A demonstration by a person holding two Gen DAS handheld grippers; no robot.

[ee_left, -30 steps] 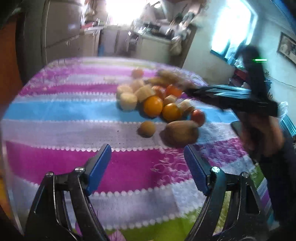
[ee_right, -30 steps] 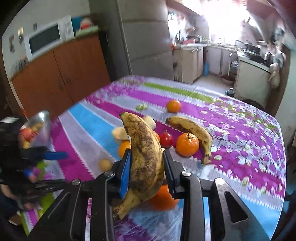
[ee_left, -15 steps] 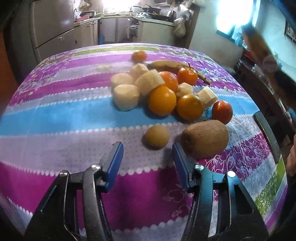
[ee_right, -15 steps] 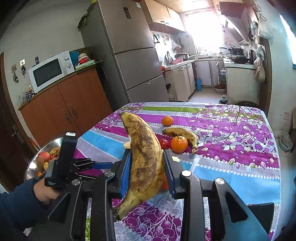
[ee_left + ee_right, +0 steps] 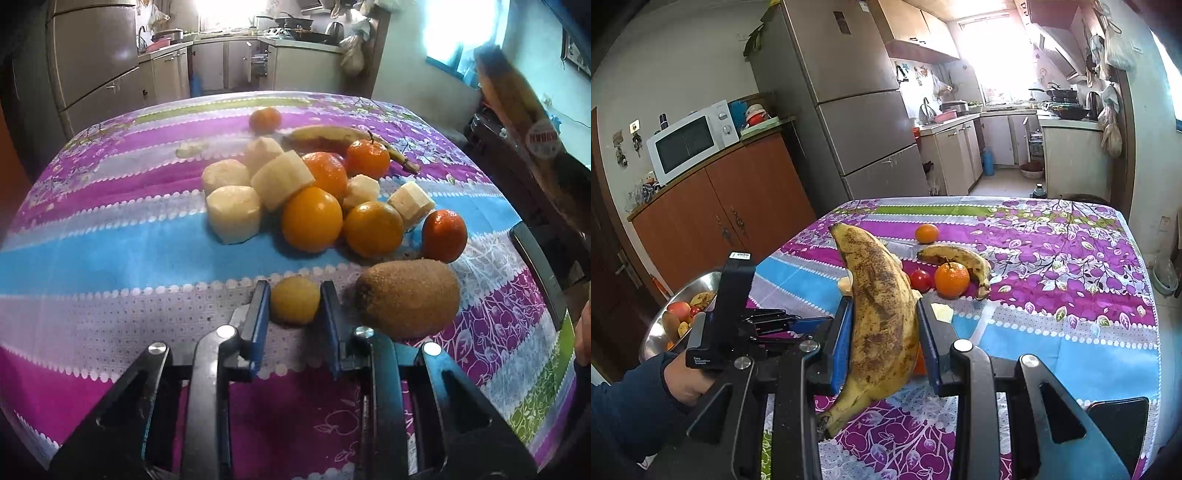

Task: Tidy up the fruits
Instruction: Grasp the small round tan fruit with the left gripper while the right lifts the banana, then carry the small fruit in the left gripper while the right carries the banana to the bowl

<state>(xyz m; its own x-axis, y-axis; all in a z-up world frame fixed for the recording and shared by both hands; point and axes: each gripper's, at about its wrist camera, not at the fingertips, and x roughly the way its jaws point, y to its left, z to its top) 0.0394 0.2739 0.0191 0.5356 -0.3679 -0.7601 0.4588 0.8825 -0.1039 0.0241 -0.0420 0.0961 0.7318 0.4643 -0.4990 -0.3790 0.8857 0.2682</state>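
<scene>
The small yellow fruit (image 5: 294, 300) is seen between the two blue pads of the left tongs (image 5: 295, 306), on the tablecloth (image 5: 110, 240), with the kiwi (image 5: 408, 297) just to the tongs' right and the heap of oranges (image 5: 312, 218) and pale cut pieces beyond the tips. The pads are drawn close on either side of it; whether they already press it cannot be told. It is judged light, round and likely to roll (and perhaps soft-skinned), so it is best taken across its widest part with mild pressure. The spotted banana (image 5: 881, 317) is clamped at mid-length in the right tongs (image 5: 882, 332), raised above the cloth; it is judged soft and easily bruised. Compared with half a second ago, the left jaws have been advanced and narrowed around the fruit.
</scene>
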